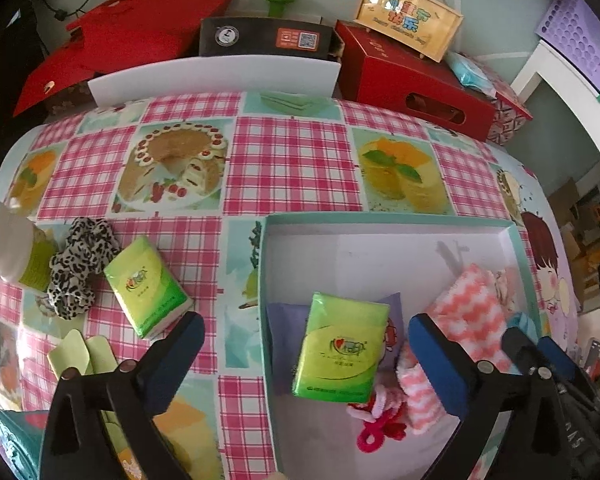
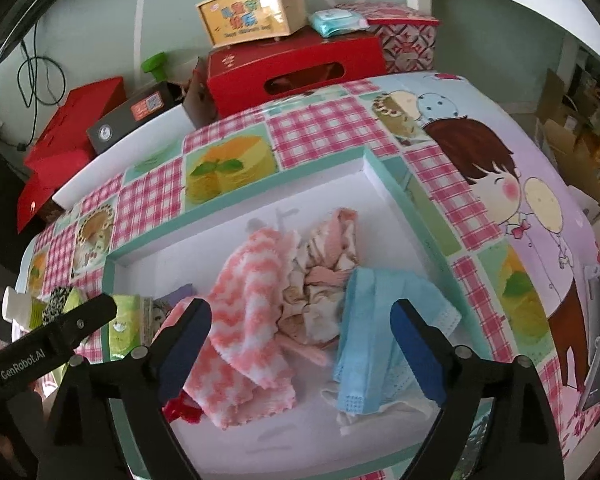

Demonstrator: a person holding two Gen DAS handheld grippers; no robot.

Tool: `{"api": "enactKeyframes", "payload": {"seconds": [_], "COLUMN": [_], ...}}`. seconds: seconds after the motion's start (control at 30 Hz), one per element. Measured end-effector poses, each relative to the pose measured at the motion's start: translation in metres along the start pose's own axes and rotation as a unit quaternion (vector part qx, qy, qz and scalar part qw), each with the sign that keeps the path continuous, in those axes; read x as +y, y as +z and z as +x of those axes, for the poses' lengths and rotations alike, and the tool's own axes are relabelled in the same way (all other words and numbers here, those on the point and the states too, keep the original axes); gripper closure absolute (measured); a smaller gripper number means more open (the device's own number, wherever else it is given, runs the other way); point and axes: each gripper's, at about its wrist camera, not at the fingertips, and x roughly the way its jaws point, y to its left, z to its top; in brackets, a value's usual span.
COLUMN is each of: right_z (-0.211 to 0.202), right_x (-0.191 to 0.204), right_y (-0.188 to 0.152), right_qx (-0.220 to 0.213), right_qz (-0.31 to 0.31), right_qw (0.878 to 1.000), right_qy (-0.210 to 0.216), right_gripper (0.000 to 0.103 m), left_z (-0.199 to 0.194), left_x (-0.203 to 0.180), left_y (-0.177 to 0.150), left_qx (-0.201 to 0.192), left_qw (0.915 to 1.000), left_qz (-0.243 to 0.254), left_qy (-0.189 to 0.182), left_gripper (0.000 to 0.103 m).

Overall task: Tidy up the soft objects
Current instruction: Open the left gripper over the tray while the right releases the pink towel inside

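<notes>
A white box with a teal rim [image 1: 384, 220] [image 2: 260, 190] sits on the table. In it lie a green tissue pack [image 1: 340, 347], a purple pouch [image 1: 284, 324], a pink-and-white towel [image 1: 468, 312] [image 2: 252, 300], a crumpled beige cloth [image 2: 320, 280], a blue face mask [image 2: 376, 328] and red hair ties [image 1: 376, 428]. My left gripper [image 1: 306, 354] is open above the tissue pack in the box. My right gripper [image 2: 300, 344] is open above the towel and mask. A second green tissue pack [image 1: 148, 286] and a leopard scrunchie [image 1: 80, 264] lie on the table left of the box.
A white-capped green bottle [image 1: 16, 248] and pale green sticks [image 1: 80, 356] lie at the left. Red boxes [image 1: 412, 80], a black box [image 1: 264, 38] and a yellow gift case [image 1: 412, 16] stand along the back edge behind a white board [image 1: 216, 76].
</notes>
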Motion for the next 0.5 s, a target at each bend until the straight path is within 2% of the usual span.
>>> {"api": "enactKeyframes", "payload": {"seconds": [0.13,0.5], "right_z": [-0.001,-0.001], "right_x": [-0.002,0.004], "right_y": [0.001,0.001], "right_qx": [0.000,0.003], "right_qz": [0.007,-0.010], "right_qw": [1.000,1.000], "right_qy": [0.010,0.005], "right_gripper": [0.012,0.012], "left_z": [0.001,-0.007], "left_x": [0.003,0.015], "left_y": [-0.002,-0.005], "left_qx": [0.000,-0.011], "left_qw": [0.9999,0.9995], "left_qz": [0.000,-0.010], "left_qy": [0.011,0.028], "left_gripper": [0.000,0.000]}}
